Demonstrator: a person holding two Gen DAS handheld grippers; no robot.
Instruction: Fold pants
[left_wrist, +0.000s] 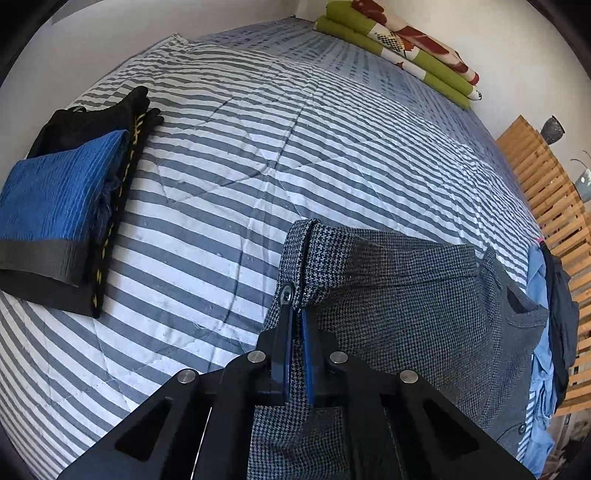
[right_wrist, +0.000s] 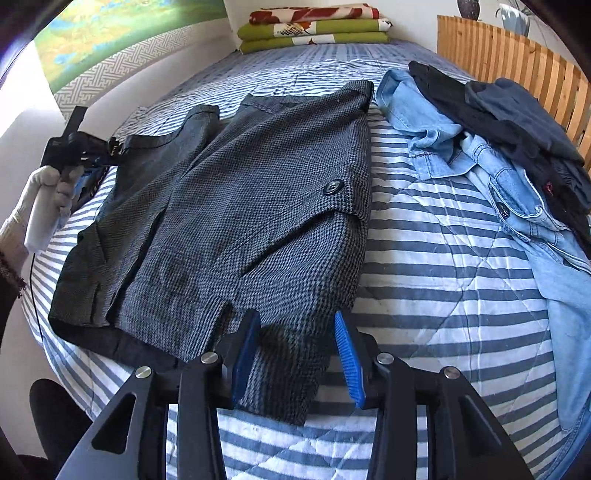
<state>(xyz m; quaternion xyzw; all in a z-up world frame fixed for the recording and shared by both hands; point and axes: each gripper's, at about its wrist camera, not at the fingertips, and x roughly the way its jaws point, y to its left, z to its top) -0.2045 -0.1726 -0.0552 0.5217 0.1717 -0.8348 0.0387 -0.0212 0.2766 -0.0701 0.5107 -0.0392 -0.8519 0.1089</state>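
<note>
Grey houndstooth pants (right_wrist: 251, 206) lie partly folded on the striped quilt (right_wrist: 443, 258), a button showing near their right edge. My left gripper (left_wrist: 295, 310) is shut on a folded edge of the pants (left_wrist: 406, 295), with the cloth pinched between its blue pads. The right wrist view shows that same gripper (right_wrist: 74, 147) at the pants' far left end, held by a gloved hand (right_wrist: 44, 206). My right gripper (right_wrist: 295, 315) stands open at the pants' near corner. The cloth lies between its fingers, with a gap at the right pad (right_wrist: 349, 354).
A folded stack of blue and black clothes (left_wrist: 62, 206) sits on the left of the bed. A heap of a denim shirt and dark garments (right_wrist: 498, 147) lies to the right of the pants. Folded green floral blankets (right_wrist: 314, 29) sit at the far end, beside a wooden slatted board (right_wrist: 509, 55).
</note>
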